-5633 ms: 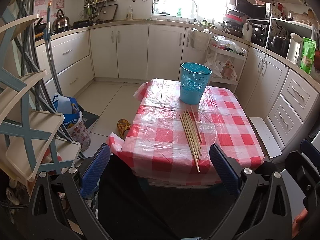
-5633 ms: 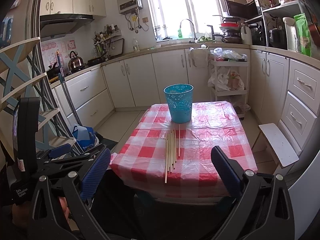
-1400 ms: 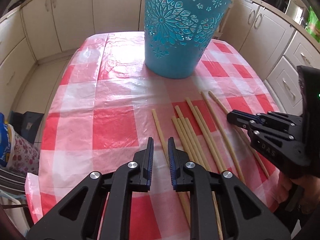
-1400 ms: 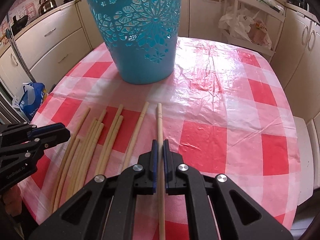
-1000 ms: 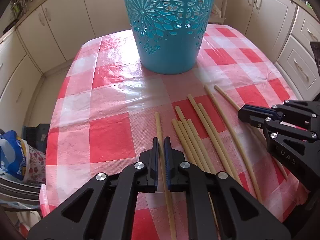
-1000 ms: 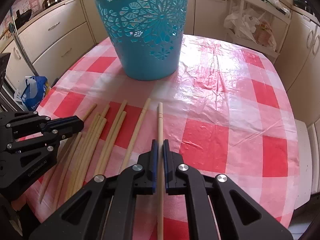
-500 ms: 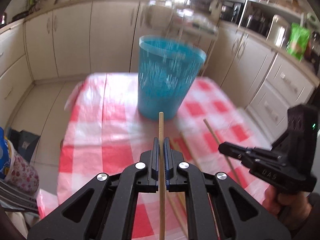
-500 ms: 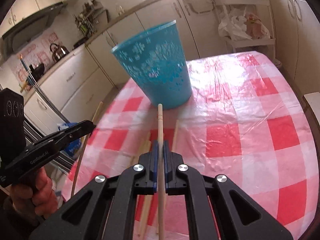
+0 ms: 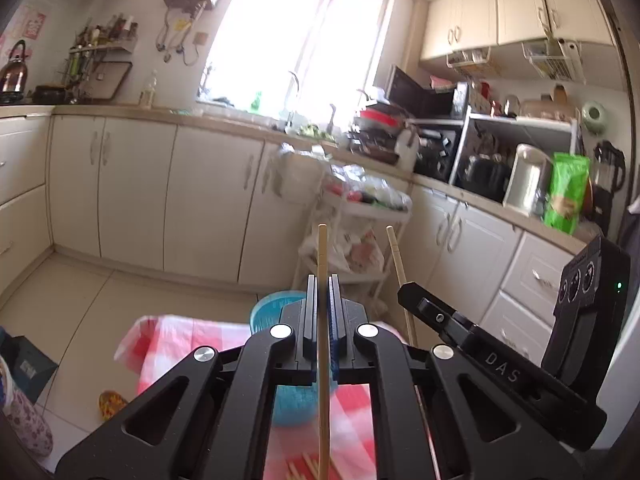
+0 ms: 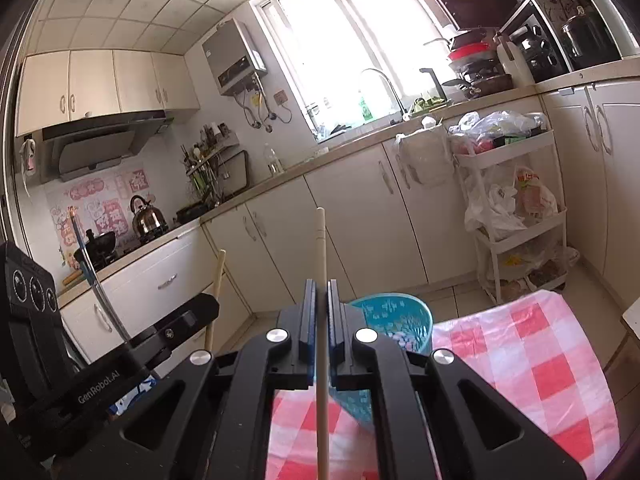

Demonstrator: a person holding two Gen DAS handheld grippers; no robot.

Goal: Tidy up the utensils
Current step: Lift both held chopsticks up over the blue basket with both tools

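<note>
My left gripper is shut on a wooden chopstick and holds it raised, tip forward and up. My right gripper is shut on another chopstick, raised the same way. Each gripper shows in the other's view: the right one with its chopstick, the left one with its chopstick. The blue perforated basket stands on the red-checked table below and ahead of both grippers; it also shows in the left wrist view. Several chopsticks lie on the table below.
Kitchen cabinets and counter run along the far wall. A white trolley with bags stands beyond the table to the right. A white stool edge is at the table's right. Bags sit on the floor at left.
Both grippers closed on a chopstick each on the table, then lifted and tilted up. The basket has dropped low in both views and the room's upper part now fills them.
</note>
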